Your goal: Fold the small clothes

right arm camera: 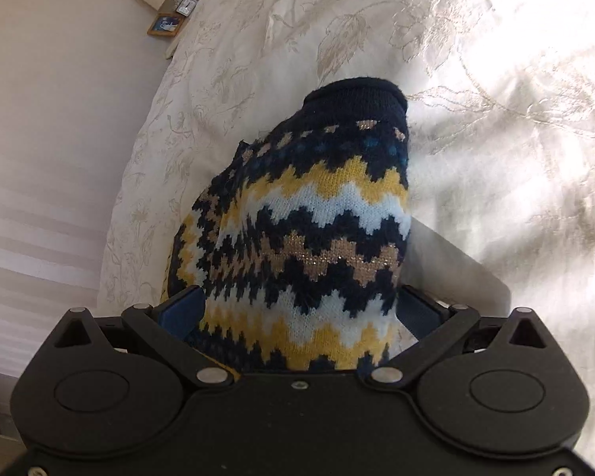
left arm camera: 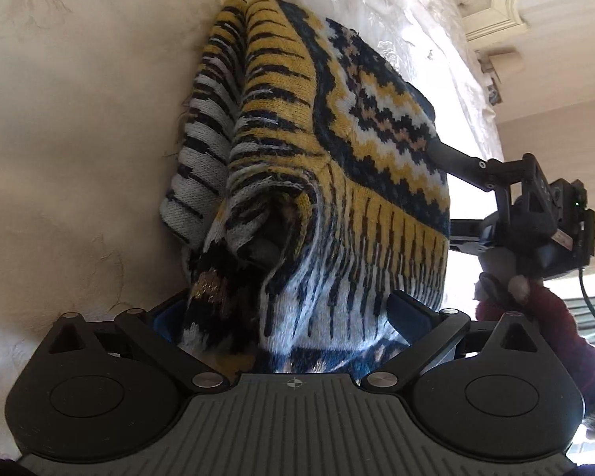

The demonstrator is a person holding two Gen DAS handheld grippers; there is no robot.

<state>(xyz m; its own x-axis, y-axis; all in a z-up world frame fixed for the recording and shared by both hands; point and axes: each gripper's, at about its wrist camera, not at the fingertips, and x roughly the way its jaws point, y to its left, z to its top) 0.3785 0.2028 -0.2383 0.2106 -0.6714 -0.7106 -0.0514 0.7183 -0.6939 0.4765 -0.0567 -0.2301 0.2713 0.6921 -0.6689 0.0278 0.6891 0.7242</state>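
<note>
Covering most of both views, a cream embroidered bedspread is seen, with broad open cloth left and right of the garment and its edge falling to a pale striped wall. A small knitted sweater in navy, yellow and white zigzags is held bunched above it. The left gripper is clamped on the striped hem, the right gripper on the zigzag body. A person's red sleeve is seen beside the right gripper.
</note>
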